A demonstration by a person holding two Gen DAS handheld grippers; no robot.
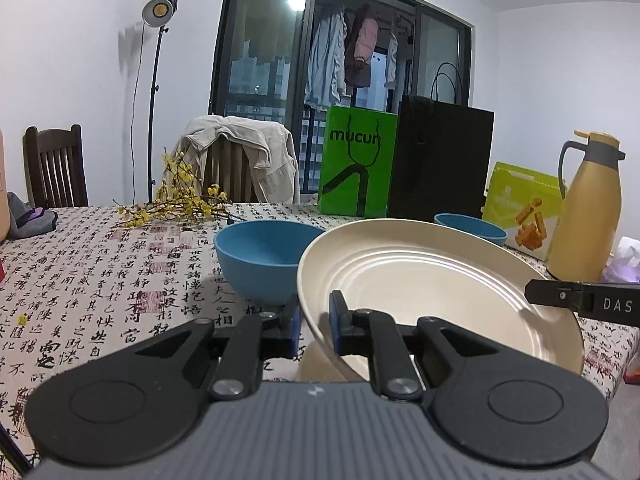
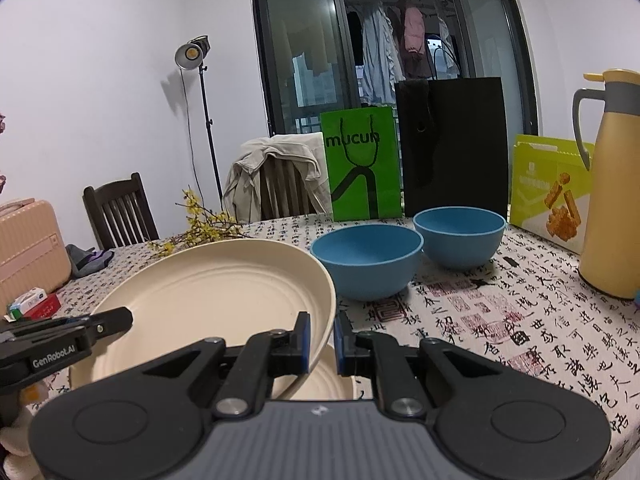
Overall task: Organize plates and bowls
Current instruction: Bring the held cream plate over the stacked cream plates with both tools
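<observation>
At the left edge of the scene a pink suitcase (image 2: 28, 240) stands beside the table (image 2: 500, 320), with a dark wooden chair (image 2: 116, 212) and a lamp on a stand (image 2: 192, 54) behind it. Yellow flowering twigs (image 1: 180, 200) lie on the calligraphy-print tablecloth at the far left side.

Near the front, a cream plate (image 1: 432, 280) is lifted clear of the cloth and tilted, carried by both tools. The left gripper (image 1: 315, 326) is clenched on the plate's left rim, one blue pad inside the dish and one under it. The right gripper (image 2: 322, 338) is clamped on the opposite rim in the same way; its black finger also shows at the right edge of the left wrist view. Under the held plate, a second cream plate (image 2: 332, 380) lies on the table.

Just beyond the plate sit two blue bowls, upright and side by side: the nearer bowl (image 2: 366, 264) and the farther bowl (image 2: 460, 236), close together.

Behind them stand a green paper bag (image 2: 362, 164) and a black paper bag (image 2: 452, 144). Farther right are a green snack box (image 2: 548, 192) and a yellow thermos jug (image 2: 612, 184).
</observation>
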